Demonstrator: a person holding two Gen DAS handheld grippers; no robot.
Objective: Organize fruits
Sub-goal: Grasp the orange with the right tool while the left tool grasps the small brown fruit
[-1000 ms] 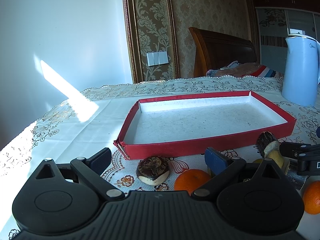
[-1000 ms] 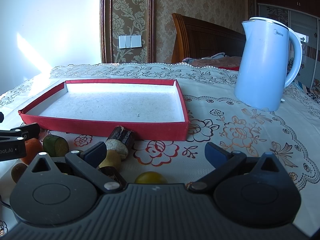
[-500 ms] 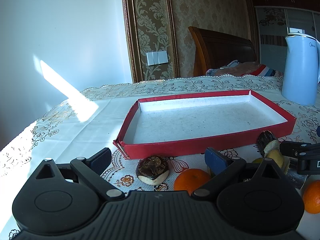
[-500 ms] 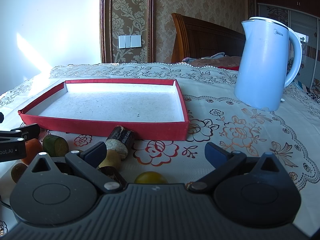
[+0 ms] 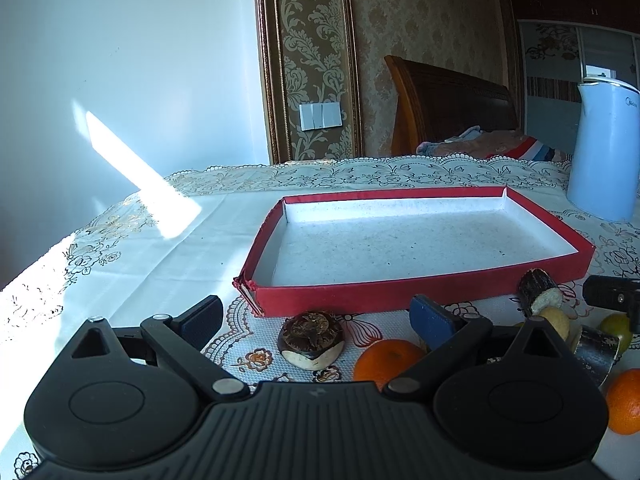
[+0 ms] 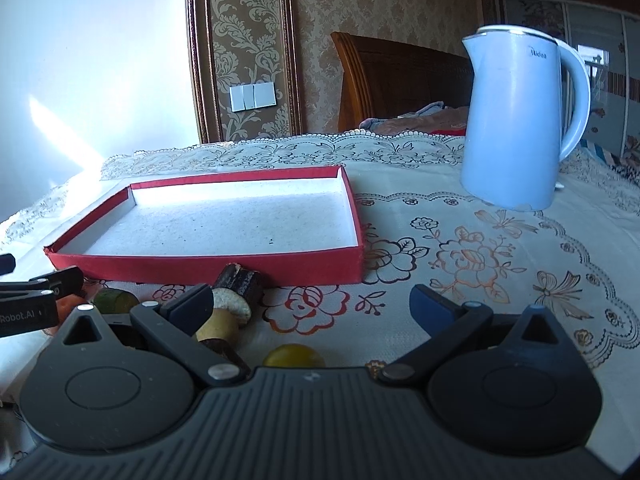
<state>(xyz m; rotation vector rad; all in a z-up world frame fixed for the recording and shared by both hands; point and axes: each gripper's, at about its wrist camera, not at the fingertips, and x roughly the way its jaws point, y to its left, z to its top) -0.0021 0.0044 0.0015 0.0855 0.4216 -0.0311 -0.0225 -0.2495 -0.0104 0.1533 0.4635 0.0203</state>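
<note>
Sunlight is falling across a lace-edged floral cloth covering the counter (image 5: pixel 168 248), with patterned wallpaper and a wooden headboard (image 6: pixel 400 80) standing behind. Toward the left, the left tongs (image 5: pixel 316 318) are hovering low with both pads spread wide apart, gripping nothing. Between those pads, a dark brown half fruit with a pale base (image 5: pixel 312 340) is lying on the cloth, just in front of the red tray (image 5: pixel 360 292), whose white floor is sitting bare. Beside it to the right, an orange (image 5: pixel 386 362) is resting partly behind the blue pad. Further right, short dark-skinned cane pieces (image 6: pixel 240 286) are lying against the tray's front wall, with a green fruit (image 6: pixel 116 300) left of them in the right wrist view. The right tongs (image 6: pixel 312 310) are likewise standing wide open and empty, with a small yellow fruit (image 6: pixel 294 356) peeking over the housing between the pads. Another orange (image 5: pixel 624 400) is sitting at the far right edge of the left wrist view. Well beyond, a pale blue kettle (image 6: pixel 516 120) is standing upright on the cloth.
</note>
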